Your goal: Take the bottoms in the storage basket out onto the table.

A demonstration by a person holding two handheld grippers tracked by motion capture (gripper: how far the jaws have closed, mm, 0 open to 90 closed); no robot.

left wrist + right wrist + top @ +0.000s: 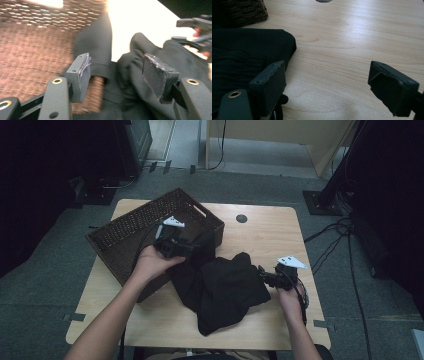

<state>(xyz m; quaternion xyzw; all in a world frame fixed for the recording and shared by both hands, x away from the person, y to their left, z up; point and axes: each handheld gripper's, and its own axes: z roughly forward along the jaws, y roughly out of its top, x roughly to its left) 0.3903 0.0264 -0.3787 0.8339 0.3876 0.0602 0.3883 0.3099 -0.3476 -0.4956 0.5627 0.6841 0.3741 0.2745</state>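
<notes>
- black garment [225, 287] lies crumpled on the tabletop [265, 240], one end draped over the near right corner of the brown woven basket [130, 237].
- left claw [192, 247] is held above the basket's right corner, over the draped cloth; jaws apart, nothing clamped. in the left gripper view [117, 77] the dark cloth [130, 75] lies beyond the gap and the pads do not press it.
- right claw [262, 274] sits low at the garment's right edge; jaws wide apart. in the right gripper view [327, 85] bare wood shows between them, with the cloth [244, 57] against the left-hand jaw; contact cannot be judged.
- round hole [241, 218] in the tabletop, beyond the garment.
</notes>
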